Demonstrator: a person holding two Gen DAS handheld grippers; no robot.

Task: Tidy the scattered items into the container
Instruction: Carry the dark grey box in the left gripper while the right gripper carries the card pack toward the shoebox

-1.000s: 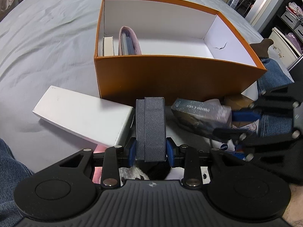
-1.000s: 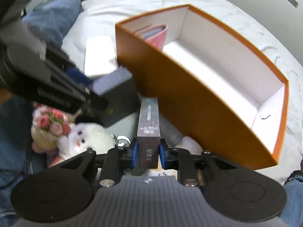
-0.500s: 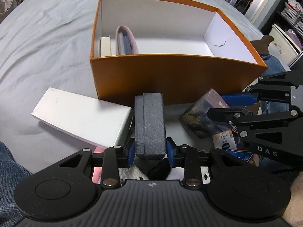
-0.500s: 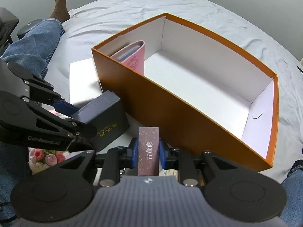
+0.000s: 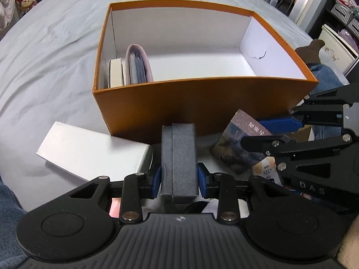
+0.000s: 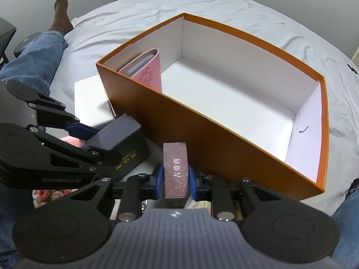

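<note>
An open orange box (image 5: 202,98) with a white inside stands on the bed; it also shows in the right wrist view (image 6: 224,139). Inside at its left end stand a cream book (image 5: 115,72) and a pink case (image 5: 139,67). My left gripper (image 5: 178,177) is shut on a grey textured box (image 5: 179,157), held just in front of the orange box's near wall. My right gripper (image 6: 175,179) is shut on a brown speckled card box (image 6: 175,170), held beside the orange box's long wall; the card box also shows in the left wrist view (image 5: 242,143).
A flat white box (image 5: 94,152) lies on the grey bedsheet left of the orange box. Small items, a plush toy and pink flowers (image 6: 51,195) lie under the grippers. A person's jeans leg (image 6: 33,60) lies to the left in the right wrist view.
Both grippers have risen with their boxes, so more of the orange box's inside shows. The right gripper has swung its card box from lying low to higher beside the box wall.
</note>
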